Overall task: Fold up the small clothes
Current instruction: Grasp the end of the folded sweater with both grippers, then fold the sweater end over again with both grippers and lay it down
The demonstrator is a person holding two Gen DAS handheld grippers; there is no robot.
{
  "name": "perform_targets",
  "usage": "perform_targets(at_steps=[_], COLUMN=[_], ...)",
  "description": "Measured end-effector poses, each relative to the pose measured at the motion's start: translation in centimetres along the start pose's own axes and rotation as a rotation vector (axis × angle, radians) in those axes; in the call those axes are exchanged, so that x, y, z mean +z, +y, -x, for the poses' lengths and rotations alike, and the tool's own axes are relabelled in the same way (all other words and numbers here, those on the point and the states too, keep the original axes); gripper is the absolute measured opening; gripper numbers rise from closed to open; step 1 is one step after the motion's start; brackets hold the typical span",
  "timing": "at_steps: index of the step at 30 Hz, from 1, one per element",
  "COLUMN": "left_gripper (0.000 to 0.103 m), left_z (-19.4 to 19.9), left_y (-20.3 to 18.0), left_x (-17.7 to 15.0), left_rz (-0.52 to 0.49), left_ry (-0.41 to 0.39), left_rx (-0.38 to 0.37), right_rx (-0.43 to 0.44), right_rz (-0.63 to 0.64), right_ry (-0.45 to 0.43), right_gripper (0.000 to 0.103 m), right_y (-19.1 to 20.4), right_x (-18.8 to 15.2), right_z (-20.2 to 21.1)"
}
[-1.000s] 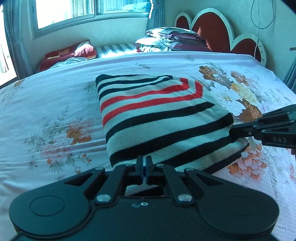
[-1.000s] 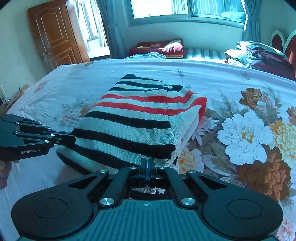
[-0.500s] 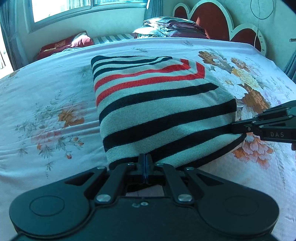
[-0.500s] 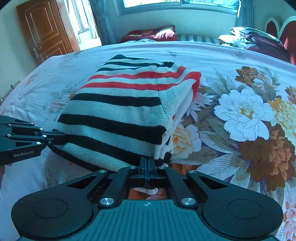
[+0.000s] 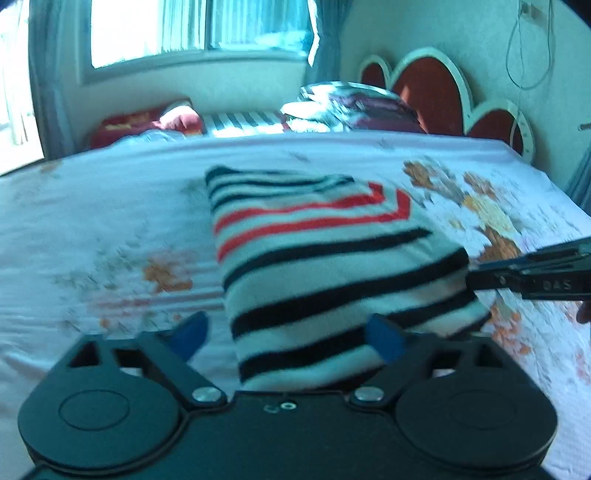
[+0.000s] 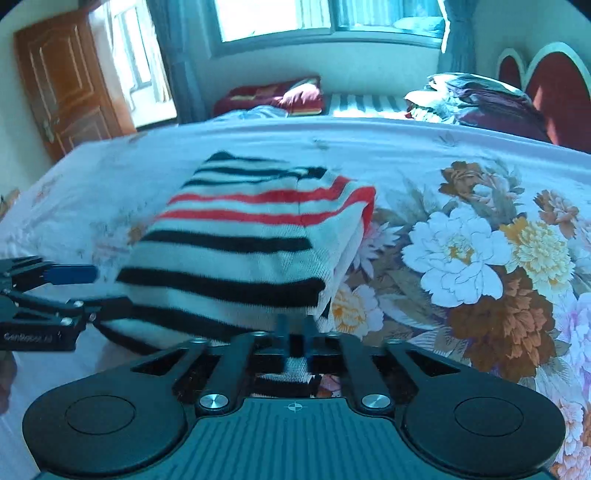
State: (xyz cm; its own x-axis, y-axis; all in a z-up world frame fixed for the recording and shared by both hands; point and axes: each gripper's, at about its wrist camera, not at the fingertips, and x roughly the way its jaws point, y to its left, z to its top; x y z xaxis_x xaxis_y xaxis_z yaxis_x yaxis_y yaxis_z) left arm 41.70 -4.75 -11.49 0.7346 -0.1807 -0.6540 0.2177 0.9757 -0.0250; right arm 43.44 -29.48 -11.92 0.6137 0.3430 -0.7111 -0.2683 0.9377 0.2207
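As the sweater [image 5: 325,266] lies folded into a compact block mid-bed [image 5: 110,221], folding looks nearly done. Left gripper [image 5: 291,332] fingers opening wide astride its near edge; right gripper [image 6: 294,332] fingers, narrow, opening, near corner between them.

Home bedroom: bed [image 6: 424,147] under floral sheet, red scalloped headboard [image 5: 436,92], piled bedding [image 6: 476,99] beyond the tongs, curtained window [image 5: 192,33], panelled wooden door [image 6: 70,85] far left.
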Motion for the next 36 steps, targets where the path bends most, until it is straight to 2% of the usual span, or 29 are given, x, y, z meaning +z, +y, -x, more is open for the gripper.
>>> perform_targets(at_steps=[1, 2, 5, 7, 10, 12, 16, 18, 22, 29, 32, 34, 36], left_gripper=[0.099, 0.099, 0.093, 0.089, 0.088, 0.088, 0.090, 0.085, 0.081, 0.081, 0.081, 0.081, 0.081], left_z=[0.2, 0.0, -0.9, -1.8, -3.6, -5.0, -7.4, -8.3, -9.0, -9.9, -10.3, -10.5, -10.7], left_y=[0.2, 0.6, 1.4, 2.0, 3.5, 4.2, 5.3, 5.8, 6.2, 6.1, 5.9, 5.8, 5.7], left_x=[0.3, 0.9, 2.1, 2.8, 3.3, 3.3, 2.6, 2.2, 1.8, 1.8, 2.1, 2.3, 2.5], left_rz=[-0.001, 0.011, 0.060, 0.107, 0.256, 0.336, 0.417, 0.458, 0.473, 0.448, 0.436, 0.433, 0.436], left_ry=[-0.022, -0.009, 0.013, 0.039, 0.089, 0.118, 0.168, 0.182, 0.189, 0.199, 0.200, 0.200, 0.200], left_rx=[-0.001, -0.018, -0.054, -0.085, -0.147, -0.158, -0.167, -0.182, -0.198, -0.204, -0.204, -0.204, -0.200], right_rx=[0.003, 0.015, 0.063, 0.104, 0.167, 0.205, 0.260, 0.279, 0.307, 0.403, 0.414, 0.421, 0.421], right_rz=[-0.025, -0.049, -0.119, -0.174, -0.288, -0.362, -0.467, -0.484, -0.486, -0.508, -0.490, -0.480, -0.467], right_ry=[-0.020, -0.055, -0.063, -0.056, -0.027, 0.004, 0.054, 0.069, 0.104, 0.110, 0.113, 0.116, 0.123], right_gripper=[0.083, 0.088, 0.087, 0.083, 0.079, 0.077, 0.075, 0.075, 0.075, 0.075, 0.075, 0.072, 0.058], right_y=[-0.3, -0.6, -1.5, -2.4, -4.4, -5.8, -8.2, -8.9, -9.7, -10.9, -10.8, -10.7, -10.6], right_x=[0.3, 0.7, 2.2, 3.1, 3.8, 3.9, 3.2, 2.9, 2.4, 2.3, 2.6, 2.9, 3.3], right_z=[0.3, 0.7, 0.5, -0.1, -1.8, -3.2, -5.4, -6.1, -7.0, -8.0, -8.3, -8.5, -9.0])
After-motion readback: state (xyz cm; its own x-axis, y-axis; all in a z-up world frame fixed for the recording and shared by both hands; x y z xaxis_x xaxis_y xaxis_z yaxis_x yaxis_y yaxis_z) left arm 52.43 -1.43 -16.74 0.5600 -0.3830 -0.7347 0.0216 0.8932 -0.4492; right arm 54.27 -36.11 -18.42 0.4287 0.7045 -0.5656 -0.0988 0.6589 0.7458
